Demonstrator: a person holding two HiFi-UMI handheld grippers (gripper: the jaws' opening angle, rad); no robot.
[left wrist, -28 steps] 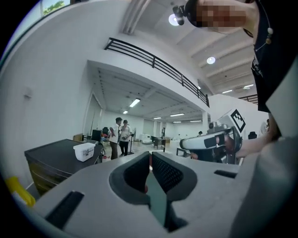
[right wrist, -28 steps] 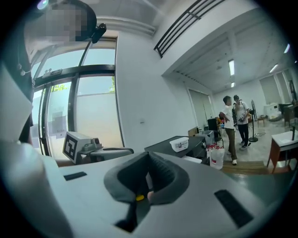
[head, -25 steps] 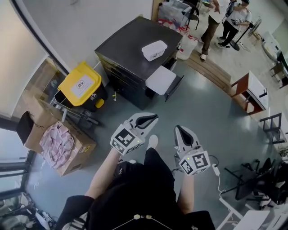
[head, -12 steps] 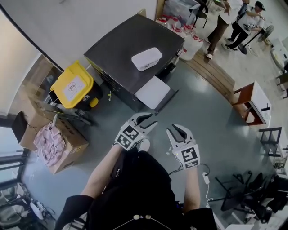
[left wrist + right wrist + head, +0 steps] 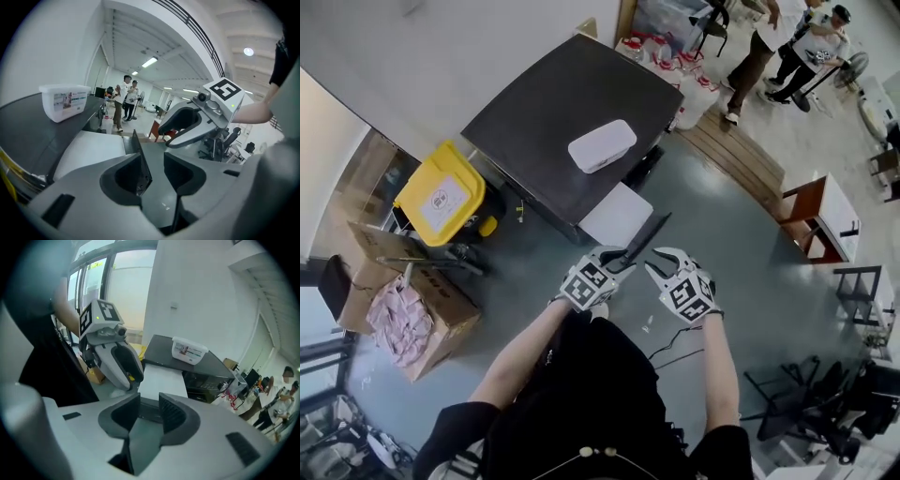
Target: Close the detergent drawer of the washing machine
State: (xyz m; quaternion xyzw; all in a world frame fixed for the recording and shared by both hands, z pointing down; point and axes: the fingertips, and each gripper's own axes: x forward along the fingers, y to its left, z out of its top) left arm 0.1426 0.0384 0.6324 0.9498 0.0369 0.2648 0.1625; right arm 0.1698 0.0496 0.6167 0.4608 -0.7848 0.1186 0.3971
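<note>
The person's bare forearms (image 5: 530, 342) reach forward over the grey floor (image 5: 722, 216), each with a hand-held gripper.

The left hand-held gripper (image 5: 617, 258) has just been opening. Its jaws stand apart, and its own view shows the dark front panel (image 5: 139, 161) of the drawer edge-on in the gap. The panel sits close to one jaw, and the pads do not clamp it. Whether it touches that jaw I cannot tell.

The right hand-held gripper (image 5: 660, 263) is just beside the left one and has also just been opening. Its jaws are apart, with nothing pressed between them. In its own view the near edge of the drawer lies across the gap at the fingertips, and the drawer's white top stretches away behind it.

The drawer (image 5: 616, 212) is pulled out from the front of the washing machine (image 5: 548, 103), towards the person. Its white surface faces up and its dark front panel is nearest the grippers.

A white plastic tub (image 5: 602, 145) with a lid sits on the machine's dark flat top.

To the left of the machine is a bin with a yellow lid (image 5: 439, 190). Nearer the person on that side is an open cardboard box (image 5: 441, 323) holding pink cloth.

Several people (image 5: 764, 42) stand far off beyond the machine.
</note>
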